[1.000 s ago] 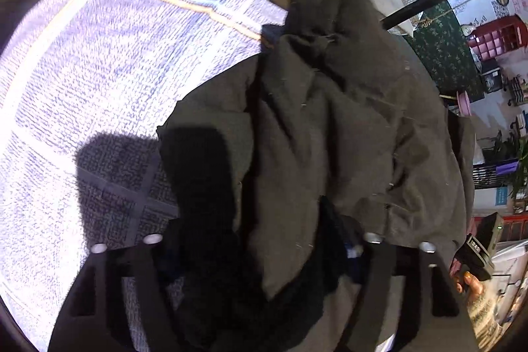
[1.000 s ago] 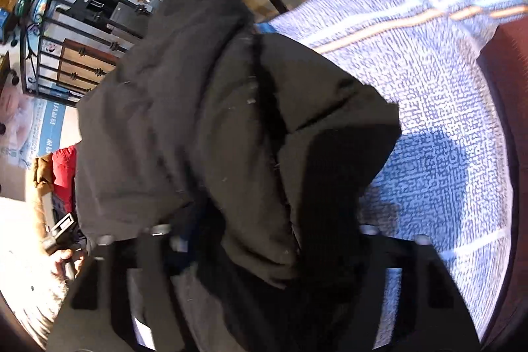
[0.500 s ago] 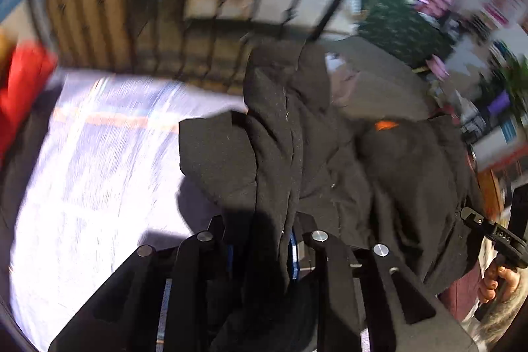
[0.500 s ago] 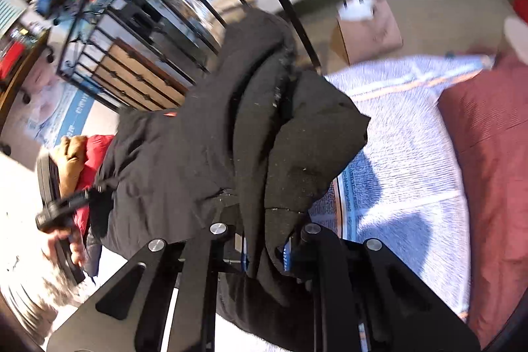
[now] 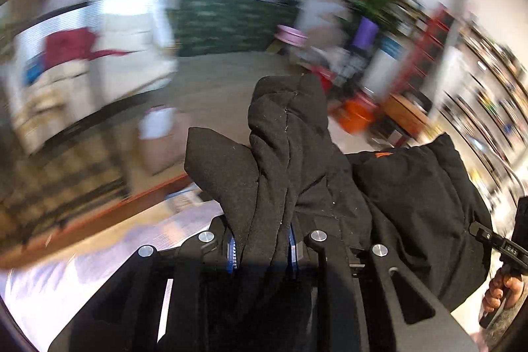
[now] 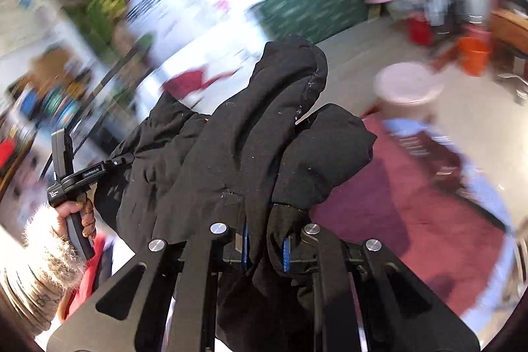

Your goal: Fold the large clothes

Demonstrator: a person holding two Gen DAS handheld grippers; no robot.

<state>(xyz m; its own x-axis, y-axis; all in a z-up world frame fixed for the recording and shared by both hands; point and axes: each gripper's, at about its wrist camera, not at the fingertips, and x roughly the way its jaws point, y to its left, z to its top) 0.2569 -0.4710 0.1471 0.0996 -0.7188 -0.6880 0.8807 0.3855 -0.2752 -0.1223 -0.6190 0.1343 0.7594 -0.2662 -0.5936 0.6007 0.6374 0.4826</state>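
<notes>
A large black padded jacket (image 5: 389, 187) hangs lifted in the air between both grippers. My left gripper (image 5: 262, 248) is shut on a bunched fold of the jacket, which rises above its fingers. My right gripper (image 6: 265, 248) is shut on another bunched fold of the same jacket (image 6: 237, 147). The left gripper's handle and the hand on it show at the left of the right wrist view (image 6: 71, 183). The right gripper's handle shows at the right edge of the left wrist view (image 5: 505, 248).
The white patterned bed cover (image 5: 82, 269) lies low at the left in the left wrist view. A dark red pillow (image 6: 412, 203) lies on the bed at the right in the right wrist view. The room behind is motion-blurred: a green cloth (image 5: 224, 22), shelves, an orange bucket (image 6: 473, 51).
Both grippers have closed on the jacket and lifted it off the bed. The views have swung upward from the bed cover to the room.
</notes>
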